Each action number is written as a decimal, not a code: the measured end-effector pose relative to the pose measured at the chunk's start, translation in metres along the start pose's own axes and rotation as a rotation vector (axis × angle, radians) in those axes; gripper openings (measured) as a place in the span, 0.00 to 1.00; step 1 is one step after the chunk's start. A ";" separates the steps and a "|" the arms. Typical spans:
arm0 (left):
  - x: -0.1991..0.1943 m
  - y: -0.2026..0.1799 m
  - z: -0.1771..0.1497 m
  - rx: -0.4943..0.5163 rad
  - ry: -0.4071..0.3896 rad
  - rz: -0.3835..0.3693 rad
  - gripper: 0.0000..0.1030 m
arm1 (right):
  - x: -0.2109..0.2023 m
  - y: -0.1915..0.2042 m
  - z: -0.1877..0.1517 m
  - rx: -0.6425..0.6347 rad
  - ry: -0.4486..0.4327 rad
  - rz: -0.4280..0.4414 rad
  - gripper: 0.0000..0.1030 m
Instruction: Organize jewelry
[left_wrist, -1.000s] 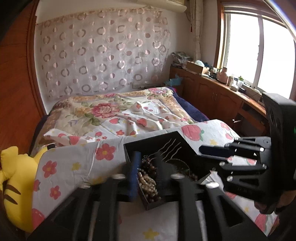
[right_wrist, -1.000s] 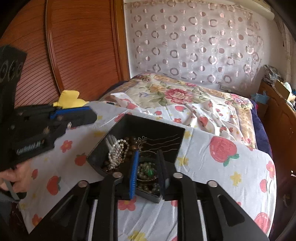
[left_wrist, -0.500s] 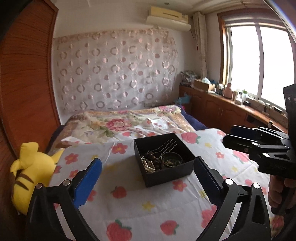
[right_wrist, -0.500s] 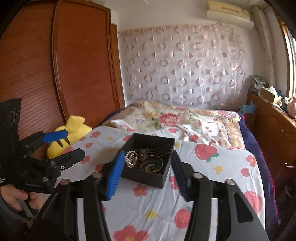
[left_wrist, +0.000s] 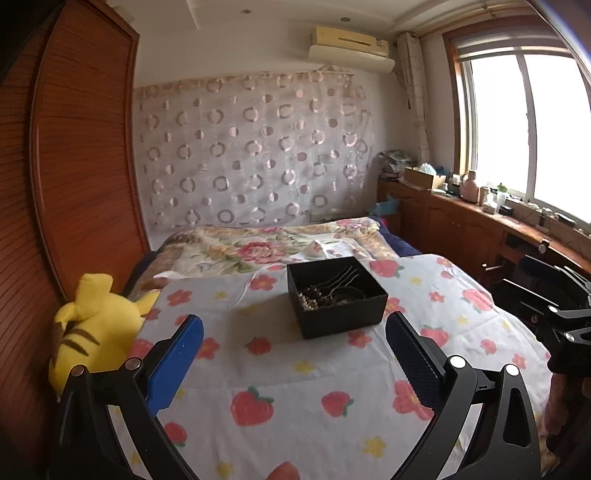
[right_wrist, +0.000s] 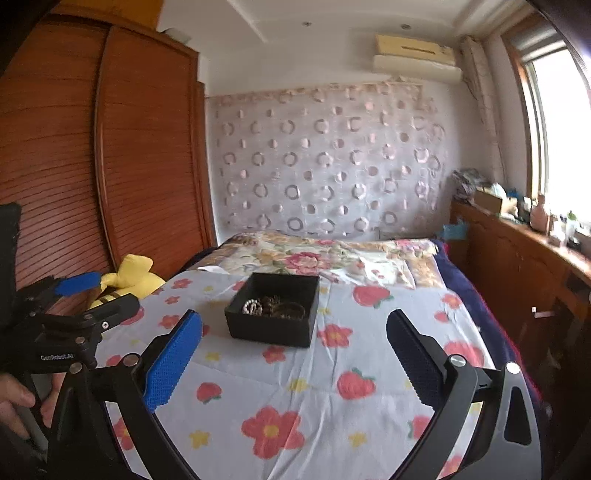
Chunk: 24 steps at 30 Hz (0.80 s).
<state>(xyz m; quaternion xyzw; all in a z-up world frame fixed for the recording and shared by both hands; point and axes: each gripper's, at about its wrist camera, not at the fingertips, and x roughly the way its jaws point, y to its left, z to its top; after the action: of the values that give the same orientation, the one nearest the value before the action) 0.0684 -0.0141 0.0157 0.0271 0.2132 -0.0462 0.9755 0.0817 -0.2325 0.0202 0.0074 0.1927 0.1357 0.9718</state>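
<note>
Jewelry box (left_wrist: 337, 298) sits on floral bedsheet (left_wrist: 295, 369).

White "GenRobot.AI" lettering, printed on the left claw (right_wrist: 98, 291) body

Your left gripper (left_wrist: 293, 345) and right gripper (right_wrist: 293, 343) are matte black frames with triangular cutouts and round silver screw heads. Each carries one bright blue textured pad (right_wrist: 171, 360) and one dark pad (right_wrist: 410, 354). White "GenRobot.AI" lettering marks the left gripper's body beside your hand (right_wrist: 16, 400).
</note>
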 end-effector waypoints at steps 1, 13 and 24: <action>-0.002 0.000 -0.003 -0.003 -0.001 0.002 0.93 | -0.001 0.000 -0.003 0.004 0.002 -0.005 0.98; -0.011 0.004 -0.013 -0.042 0.009 0.016 0.93 | 0.003 0.001 -0.018 0.008 0.012 -0.028 0.98; -0.012 0.005 -0.015 -0.046 0.005 0.016 0.93 | 0.000 0.001 -0.021 0.006 0.003 -0.039 0.98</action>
<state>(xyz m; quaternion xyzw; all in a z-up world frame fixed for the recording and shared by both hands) 0.0523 -0.0068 0.0073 0.0067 0.2164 -0.0334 0.9757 0.0738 -0.2327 0.0012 0.0062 0.1944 0.1164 0.9740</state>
